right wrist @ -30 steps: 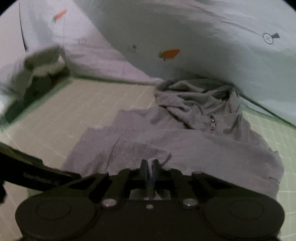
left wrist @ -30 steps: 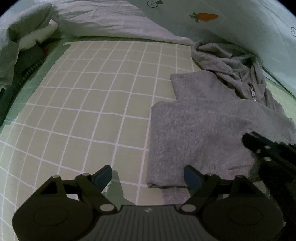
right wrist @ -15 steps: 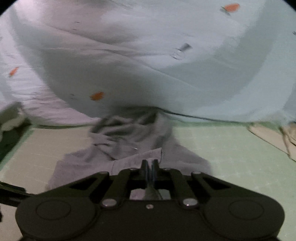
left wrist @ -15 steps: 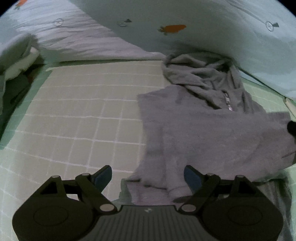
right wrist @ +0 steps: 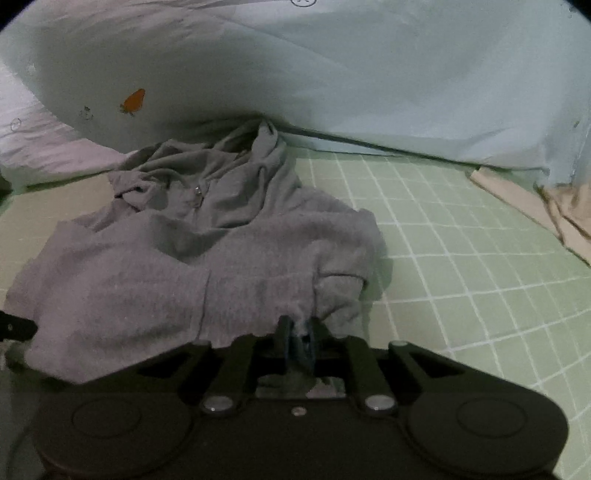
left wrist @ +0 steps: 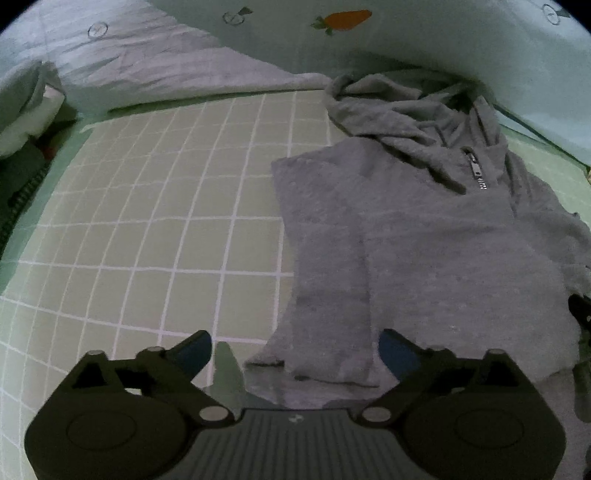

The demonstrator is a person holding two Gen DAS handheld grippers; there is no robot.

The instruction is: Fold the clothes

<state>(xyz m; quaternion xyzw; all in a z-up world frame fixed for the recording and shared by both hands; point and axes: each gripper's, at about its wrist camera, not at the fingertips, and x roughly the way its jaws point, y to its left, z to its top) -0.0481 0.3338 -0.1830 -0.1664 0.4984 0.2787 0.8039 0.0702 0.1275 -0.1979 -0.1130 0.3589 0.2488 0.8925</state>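
One grey hoodie [left wrist: 424, 258] lies on your grid mat [left wrist: 166, 221]: your left gripper [left wrist: 295, 349] gapes wide and empty, your right gripper [right wrist: 297, 332] pinches its hem.

A green sheet [left wrist: 155, 229] printed with a white grid is spread across the bed. Behind it, a pale blue quilt [right wrist: 332, 81] dotted with small orange carrots [left wrist: 343, 19] is heaped. A beige cloth [right wrist: 554, 210] is seen at the right edge. The scene is dimly lit
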